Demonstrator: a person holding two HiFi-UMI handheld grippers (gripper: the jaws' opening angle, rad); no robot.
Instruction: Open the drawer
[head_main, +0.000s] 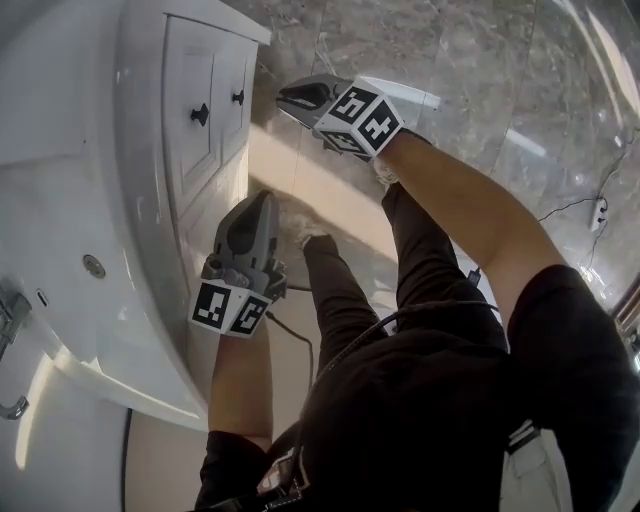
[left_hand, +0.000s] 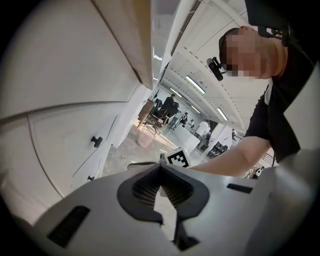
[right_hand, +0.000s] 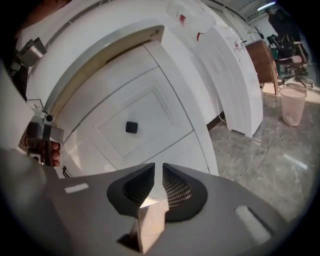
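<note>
Two grippers, one in each of your hands.

**Head view**
- Your left gripper (head_main: 262, 200) hangs just off the front of the white cabinet (head_main: 190, 170), not touching it.
- Your right gripper (head_main: 283, 97) is farther along, its nose turned toward the drawer (head_main: 238, 65), near but apart.
- There are two black knobs, a near knob (head_main: 200, 114) and a far knob (head_main: 238, 97), one on each panelled front. Both fronts sit flush and closed.
- There is one sink top (head_main: 60, 180) with one faucet (head_main: 12, 310) at its edge.
- The marble floor (head_main: 480, 90) has one cable (head_main: 575, 205) lying on it.

**Left gripper view**
- The jaws are clenched, with the tips meeting (left_hand: 160, 167) and nothing between them.
- The same two knobs show on the cabinet side.
- Your right gripper's marker cube (left_hand: 177, 158) sits just past the jaw tips.
- Only this view shows the room beyond. One waste basket (left_hand: 146, 140) stands on the floor there, and you can't tell what is in it.
- Several people stand far off, too small to count.

**Right gripper view**
- The jaws are clenched here too, with only a thin slit between the pads (right_hand: 158, 167) and nothing held.
- The gripper faces the drawer squarely, apart from it.
- Just one knob (right_hand: 131, 127) shows, centred in the square panel of the closed drawer front.
- One tall white unit (right_hand: 235, 75) stands just beside the cabinet; the head view shows only a corner of it.
- One mesh waste basket (right_hand: 292, 105) stands well to the right. Its contents are unclear.
- The sink top and the left gripper do not show here.
</note>
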